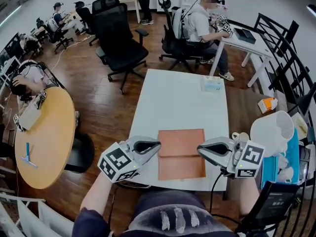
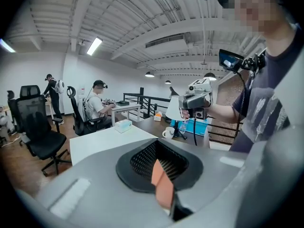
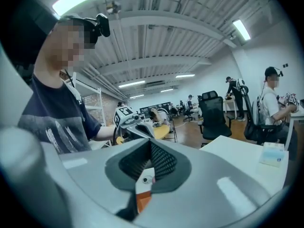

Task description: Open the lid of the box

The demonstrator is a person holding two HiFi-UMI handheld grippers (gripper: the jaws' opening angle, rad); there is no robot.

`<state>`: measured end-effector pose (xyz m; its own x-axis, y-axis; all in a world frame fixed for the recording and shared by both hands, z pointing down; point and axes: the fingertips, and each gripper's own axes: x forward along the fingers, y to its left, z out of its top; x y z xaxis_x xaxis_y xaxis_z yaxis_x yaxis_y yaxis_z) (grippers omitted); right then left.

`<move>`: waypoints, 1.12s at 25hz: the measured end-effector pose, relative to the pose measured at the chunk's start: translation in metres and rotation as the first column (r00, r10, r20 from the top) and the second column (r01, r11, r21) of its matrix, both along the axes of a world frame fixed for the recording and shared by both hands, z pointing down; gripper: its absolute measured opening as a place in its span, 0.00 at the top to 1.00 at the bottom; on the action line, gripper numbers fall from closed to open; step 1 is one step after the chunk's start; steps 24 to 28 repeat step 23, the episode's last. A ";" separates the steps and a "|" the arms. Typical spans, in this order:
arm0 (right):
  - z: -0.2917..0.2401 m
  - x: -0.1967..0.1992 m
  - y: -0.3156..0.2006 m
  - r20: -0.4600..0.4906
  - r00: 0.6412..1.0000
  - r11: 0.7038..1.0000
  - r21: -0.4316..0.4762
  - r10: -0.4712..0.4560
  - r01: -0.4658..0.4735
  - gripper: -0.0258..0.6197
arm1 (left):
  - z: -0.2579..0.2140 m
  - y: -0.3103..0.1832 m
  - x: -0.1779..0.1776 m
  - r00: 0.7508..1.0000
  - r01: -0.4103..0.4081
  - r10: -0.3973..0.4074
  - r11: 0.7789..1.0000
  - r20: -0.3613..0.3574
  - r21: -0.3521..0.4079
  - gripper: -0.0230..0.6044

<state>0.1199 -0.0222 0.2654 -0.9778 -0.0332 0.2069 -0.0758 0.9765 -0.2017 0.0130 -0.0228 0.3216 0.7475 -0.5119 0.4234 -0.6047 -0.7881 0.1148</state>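
Observation:
A flat orange-brown box [image 1: 181, 153] lies closed near the front edge of the white table [image 1: 177, 98]. My left gripper [image 1: 159, 145] meets the box's left edge. In the left gripper view its jaws [image 2: 164, 186] are together with an orange strip of the box [image 2: 160, 178] pinched between the pads. My right gripper [image 1: 199, 150] is at the box's right edge. In the right gripper view its jaws [image 3: 142, 194] are shut, with orange box [image 3: 142, 203] showing low in the slit between them. Each gripper view also shows the other gripper, the right gripper [image 2: 197, 99] and the left gripper [image 3: 130, 122].
A tissue box [image 1: 212, 84] sits at the table's far right. To my right are a white lampshade [image 1: 271, 131], a mug [image 1: 240, 136] and a blue box [image 1: 292, 159]. A black office chair [image 1: 118, 43] stands beyond the table, a round yellow table [image 1: 47, 137] is at left, and a seated person [image 1: 202, 23] is farther back.

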 end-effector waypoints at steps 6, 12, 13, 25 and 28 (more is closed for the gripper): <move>0.018 0.020 -0.003 0.054 0.998 0.996 -0.085 -0.009 0.014 0.96 | 0.003 -0.001 0.007 0.998 0.033 -0.033 0.999 0.056 -0.010 0.94; 0.037 0.034 -0.015 0.055 0.997 0.987 -0.157 0.046 -0.037 0.96 | 0.016 -0.011 0.008 0.995 0.056 -0.053 0.998 0.084 -0.028 0.94; 0.040 0.036 -0.015 0.049 0.997 0.985 -0.168 0.057 -0.048 0.96 | 0.019 -0.011 0.007 0.995 0.059 -0.056 0.998 0.085 -0.036 0.94; 0.066 0.002 -0.019 0.011 0.989 0.965 -0.220 0.149 -0.143 0.96 | 0.055 -0.008 -0.040 0.997 0.051 -0.047 0.996 0.059 -0.066 0.94; 0.066 0.002 -0.019 0.011 0.989 0.965 -0.220 0.149 -0.143 0.96 | 0.055 -0.008 -0.040 0.997 0.051 -0.047 0.996 0.059 -0.066 0.94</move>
